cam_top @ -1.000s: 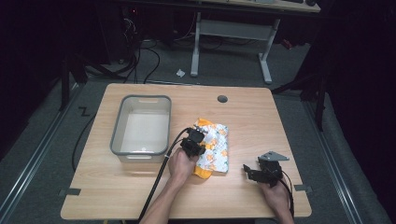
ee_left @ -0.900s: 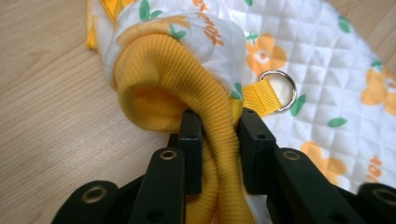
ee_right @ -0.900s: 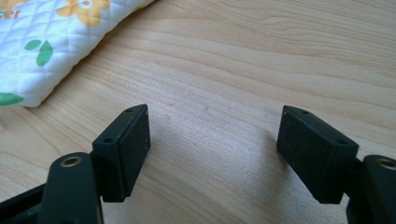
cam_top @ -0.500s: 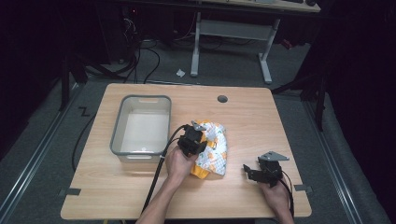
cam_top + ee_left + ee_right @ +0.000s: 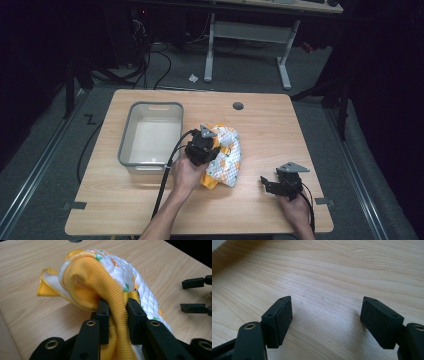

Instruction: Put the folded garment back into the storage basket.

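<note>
A small quilted garment (image 5: 226, 155), white with orange and green print and a yellow ribbed band, lies bunched at the middle of the wooden table (image 5: 260, 125). My left gripper (image 5: 202, 147) is shut on its yellow ribbed band (image 5: 117, 310), which is pinched between the two black pads and lifted off the wood. The rest of the garment (image 5: 130, 277) hangs over and past the jaws. My right gripper (image 5: 267, 184) rests low near the table's front right, open, with bare wood between its pads (image 5: 279, 320).
A grey plastic bin (image 5: 150, 134) with nothing in it stands left of the garment, close to my left hand. A round cable hole (image 5: 238, 106) sits near the table's far edge. The right gripper's jaws (image 5: 196, 295) show at the edge of the left gripper view.
My left gripper has risen and shifted a little left with the yellow band in its jaws, pulling the garment up and bunching it. The right gripper has stayed put.
</note>
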